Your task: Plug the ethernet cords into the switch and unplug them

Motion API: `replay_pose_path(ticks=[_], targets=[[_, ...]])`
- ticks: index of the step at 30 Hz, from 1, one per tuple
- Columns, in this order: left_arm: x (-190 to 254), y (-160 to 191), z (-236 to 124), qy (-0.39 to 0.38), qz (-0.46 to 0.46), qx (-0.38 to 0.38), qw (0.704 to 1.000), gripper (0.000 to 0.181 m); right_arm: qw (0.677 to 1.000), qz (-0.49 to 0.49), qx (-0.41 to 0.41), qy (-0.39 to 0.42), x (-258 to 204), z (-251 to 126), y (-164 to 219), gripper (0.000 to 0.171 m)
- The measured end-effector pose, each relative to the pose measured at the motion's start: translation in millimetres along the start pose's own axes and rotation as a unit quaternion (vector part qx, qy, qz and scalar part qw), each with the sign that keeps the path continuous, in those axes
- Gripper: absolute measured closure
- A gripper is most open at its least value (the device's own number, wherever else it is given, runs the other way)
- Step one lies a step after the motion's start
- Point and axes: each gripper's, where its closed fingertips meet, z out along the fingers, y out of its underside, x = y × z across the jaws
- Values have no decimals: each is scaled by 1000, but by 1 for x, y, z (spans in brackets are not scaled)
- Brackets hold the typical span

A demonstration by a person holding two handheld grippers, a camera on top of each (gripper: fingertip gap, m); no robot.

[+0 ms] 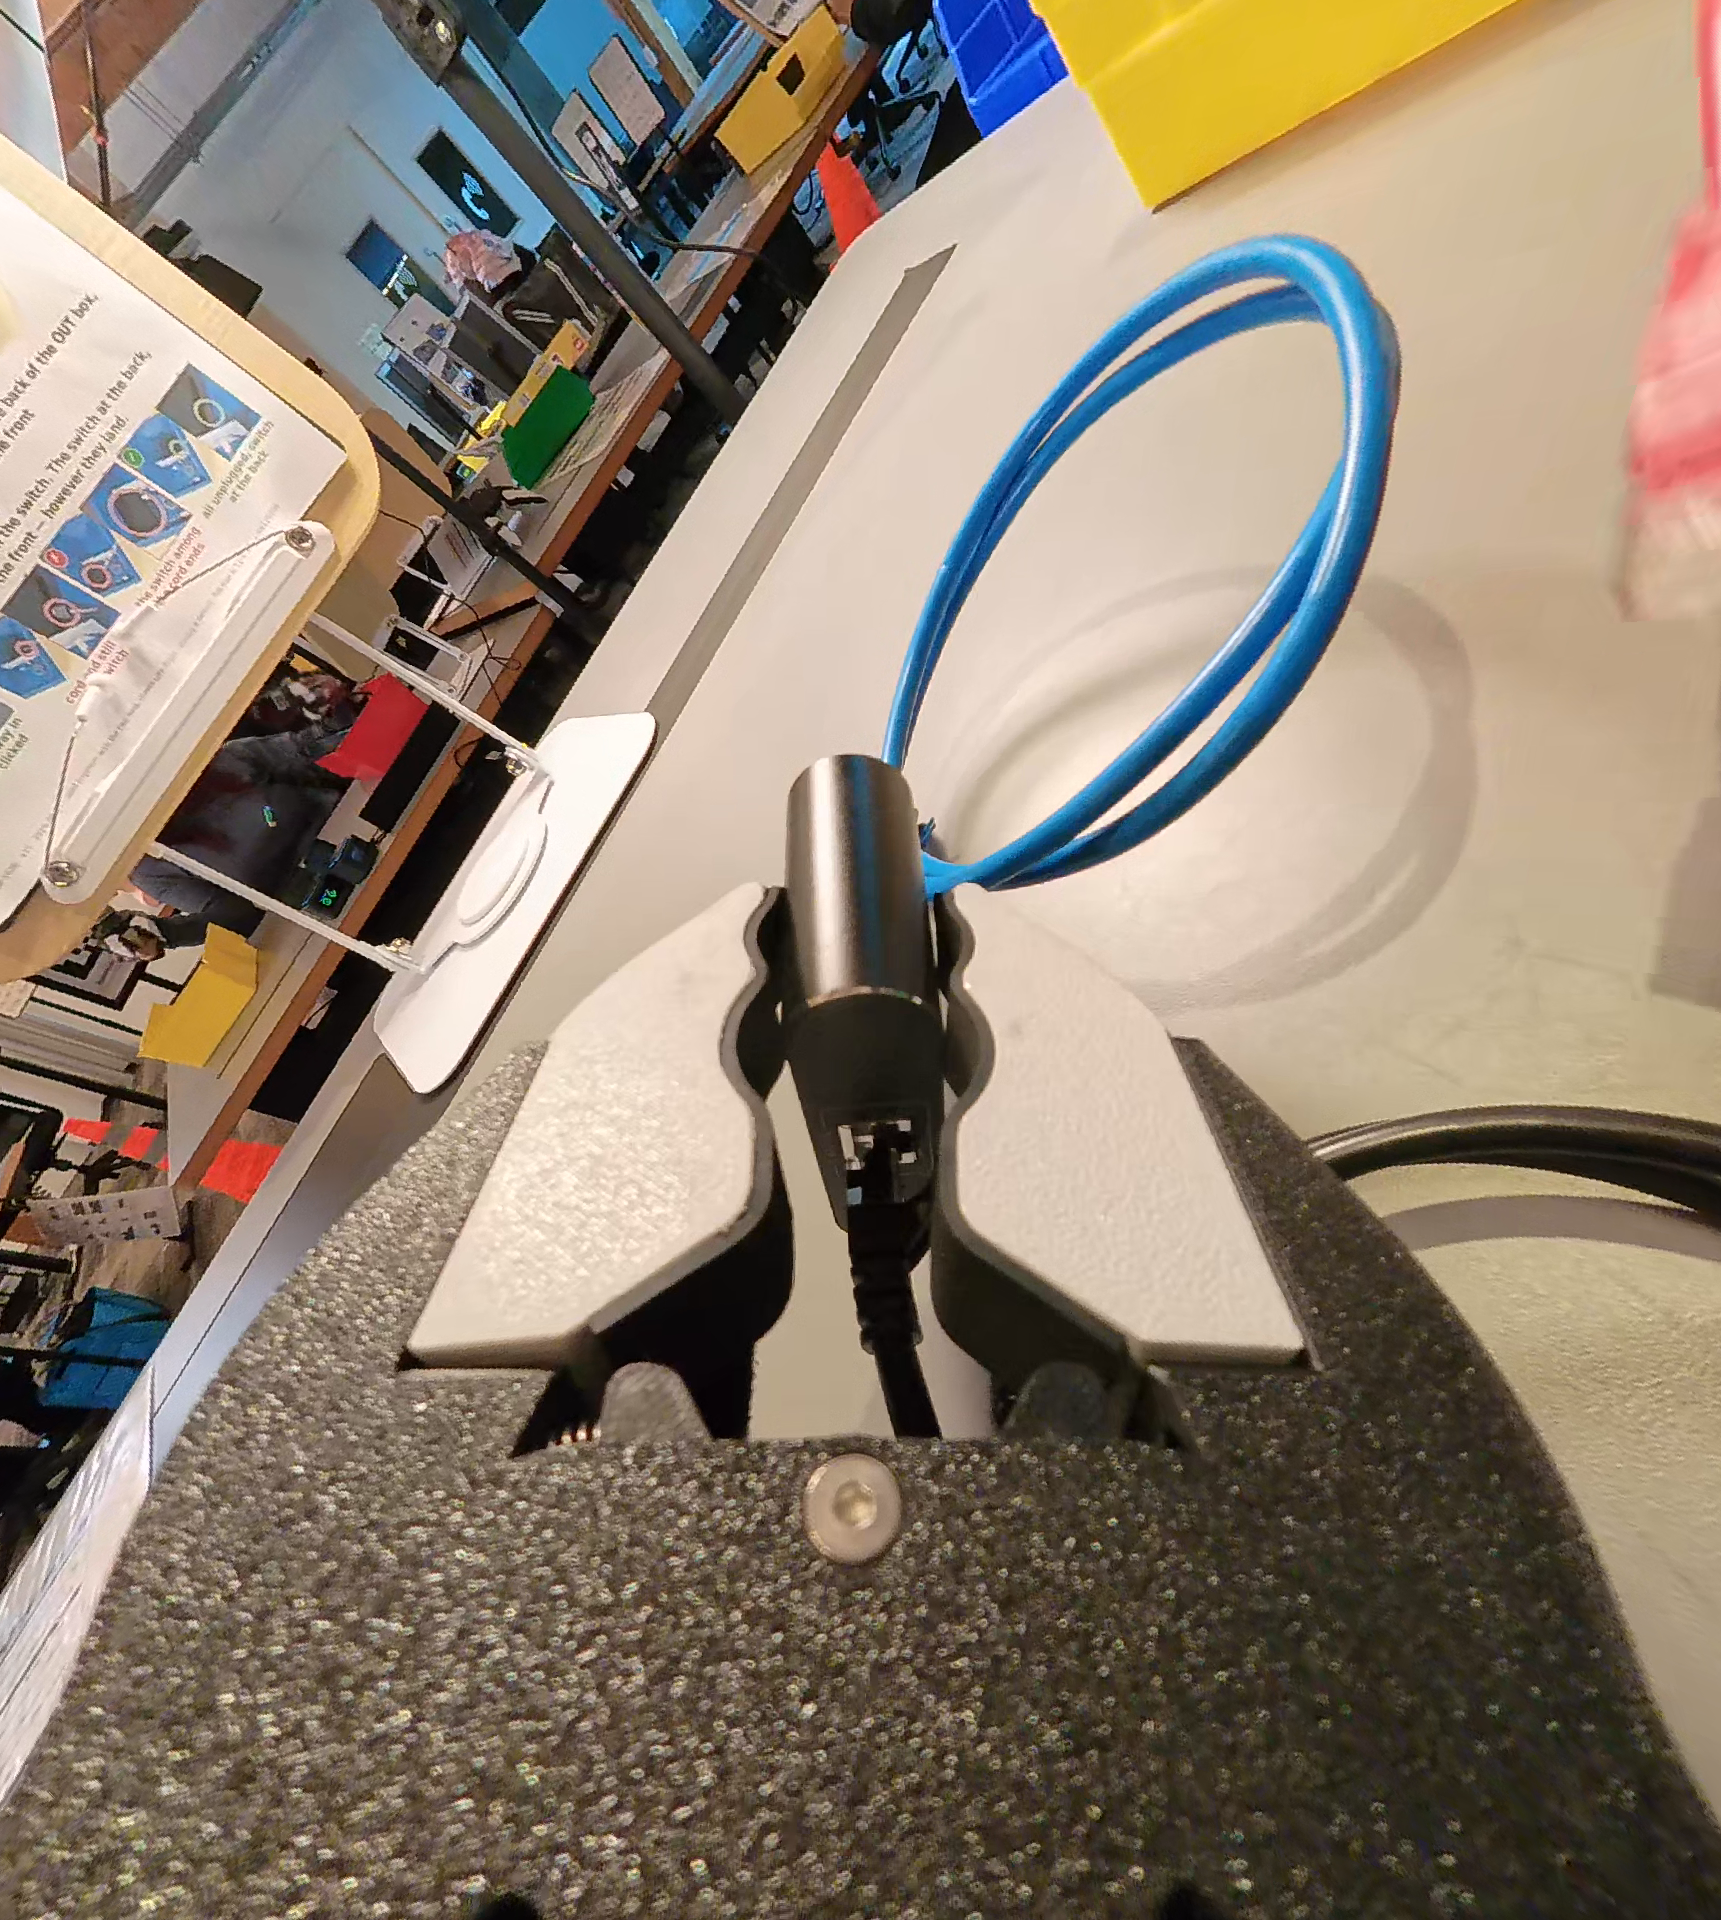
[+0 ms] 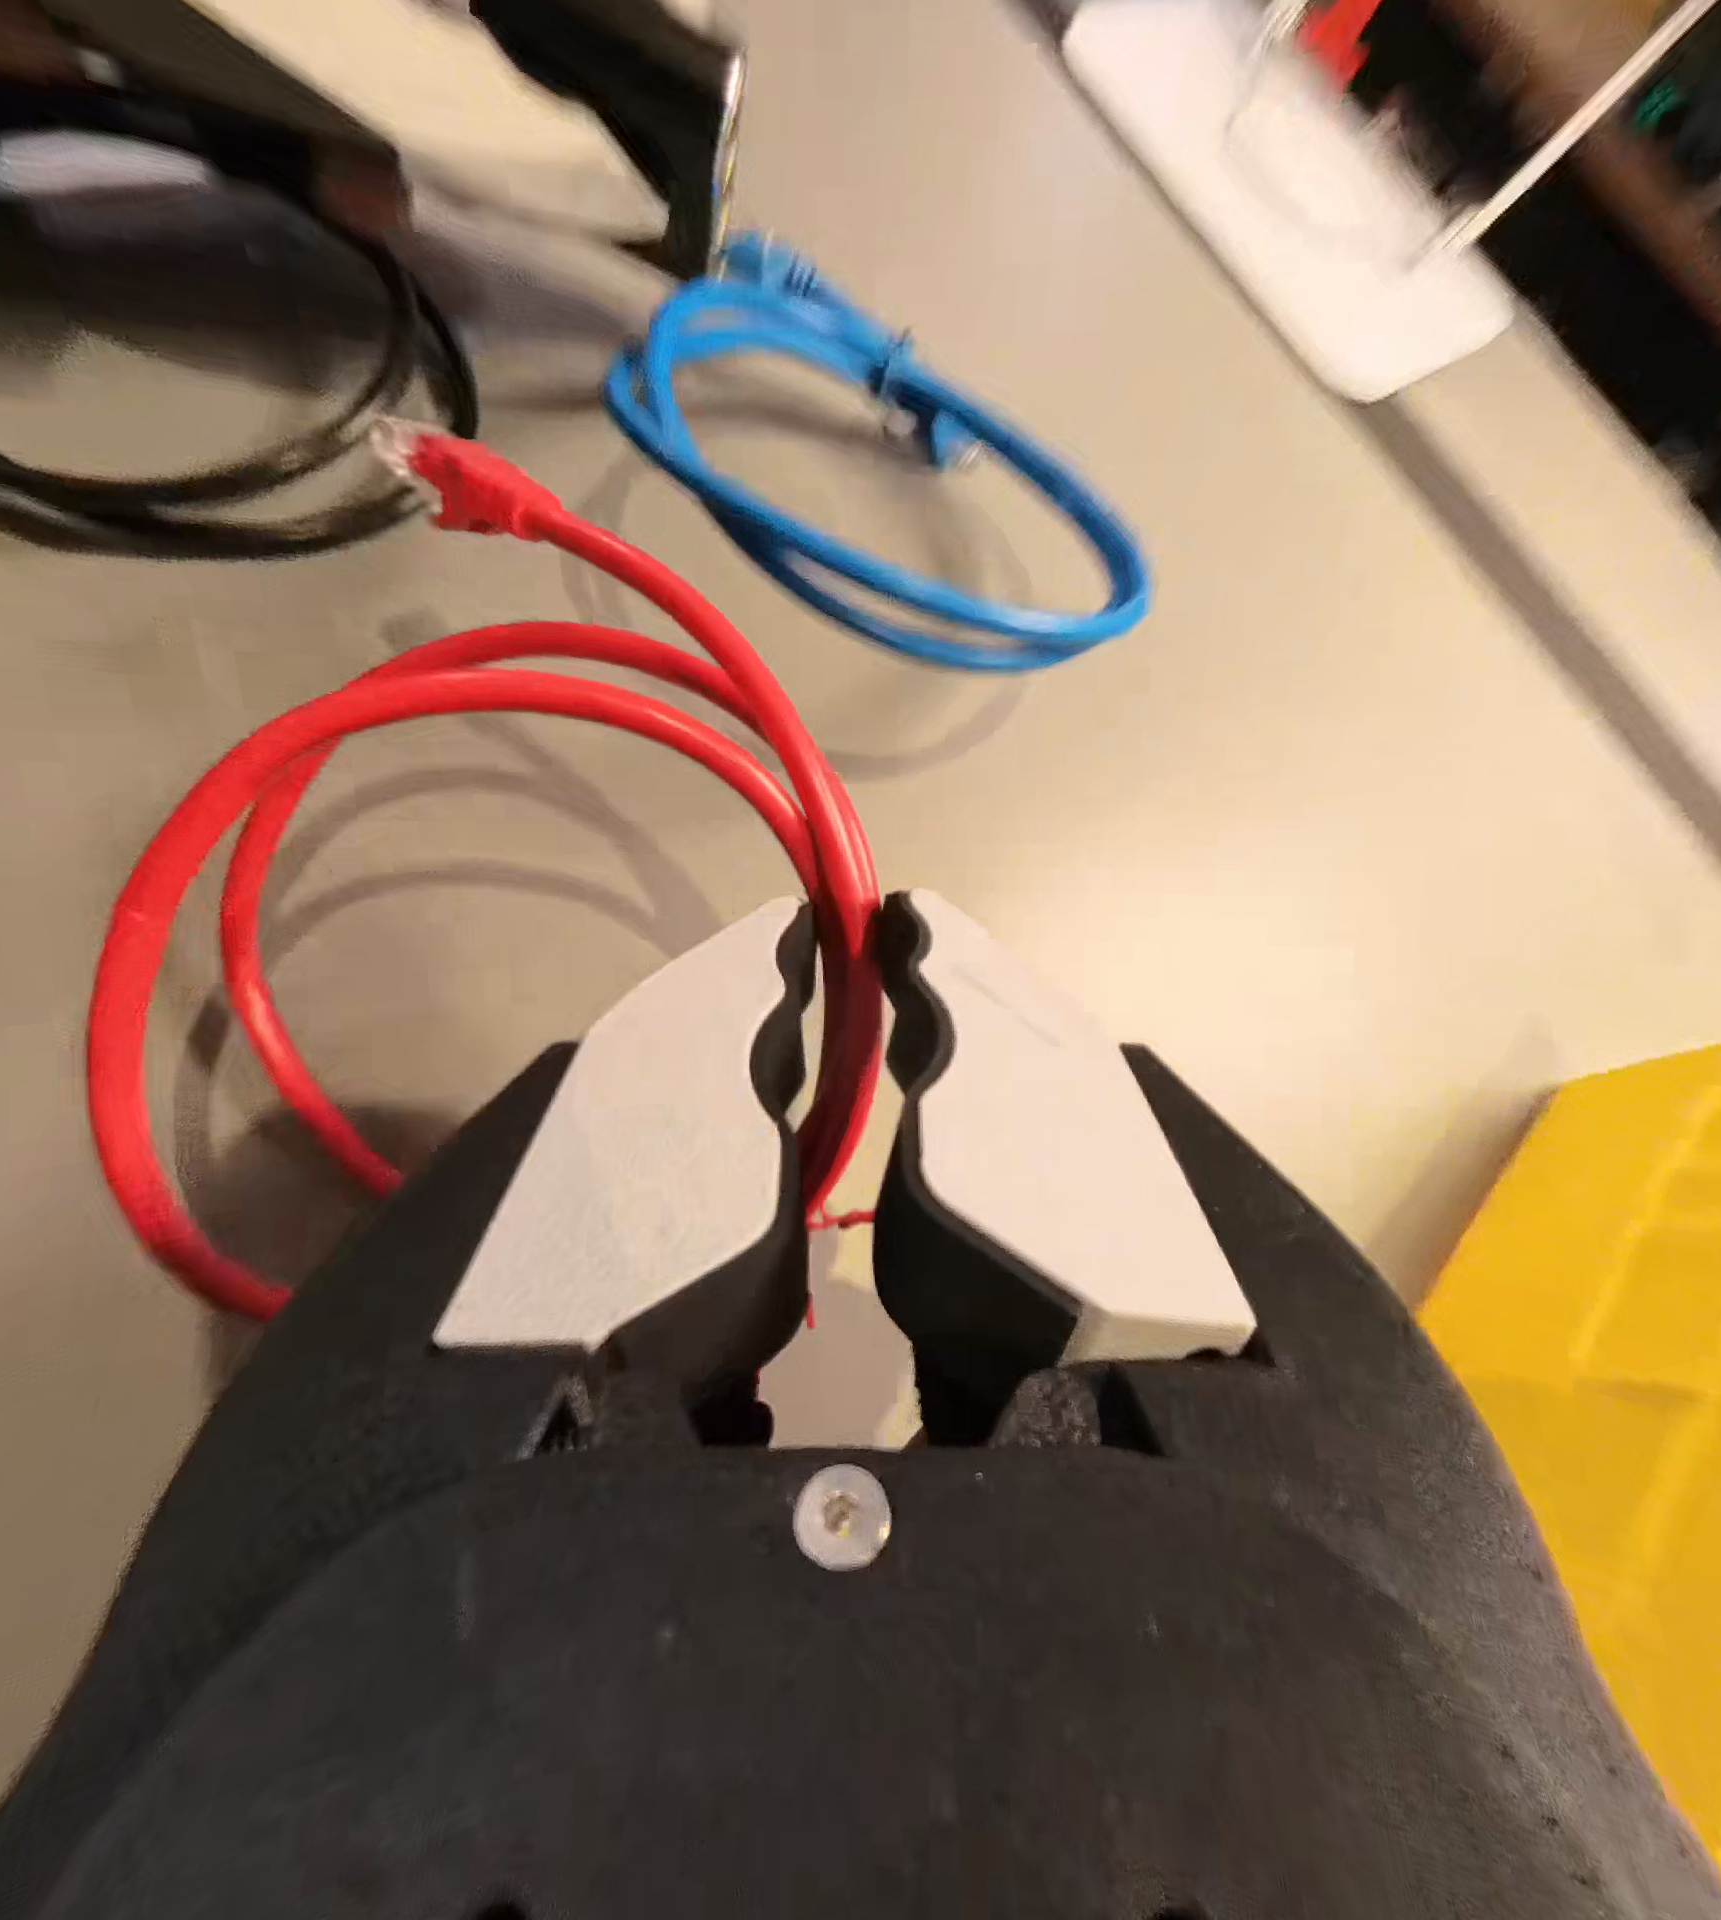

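- My left gripper (image 1: 861, 997) is clamped on the switch (image 1: 861, 935), a small dark metal body held up off the table (image 1: 1251, 1039), with a black cord (image 1: 1562, 1153) plugged into the end facing me.
- The blue cord (image 1: 1240, 582) loops out from the switch's far side; it looks plugged in, though the port itself is hidden.
- My right gripper (image 2: 848, 1023) pinches the red cord (image 2: 440, 727) by its bundled loops, not by the plug.
- The red plug (image 2: 466, 483) hangs free ahead of my fingers, near the black cord's coil and unconnected.
- To do this well, I judge I should regrip close behind the red plug, so it stops swinging.
- Then I line its clear tip square to an open port, latch tab on the correct side.
- I keep the left grip steady and push straight until it seats.
- The right view is blurred, so slowing down would help alignment.
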Motion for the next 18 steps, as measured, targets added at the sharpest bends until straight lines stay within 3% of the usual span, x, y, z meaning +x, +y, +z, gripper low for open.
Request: replay_pose_path(ticks=[4,6,9,11,14,18], targets=[[0,-1,-1,-1,8,0,1000,154,989,19,100,104,37,-67,-36,159],[0,-2,-1,-1,9,1,1000,154,968,53,159,184,71,-117,-42,160],[1,-2,-1,1,9,2,1000,154,912,135,225,315,130,-195,-14,160],[2,-2,0,2,9,2,1000,154,880,201,242,357,160,-227,24,159],[3,-3,0,2,14,1,1000,154,855,275,209,386,192,-232,86,159],[3,-2,0,1,17,0,1000,154,857,312,106,395,214,-192,149,158]])
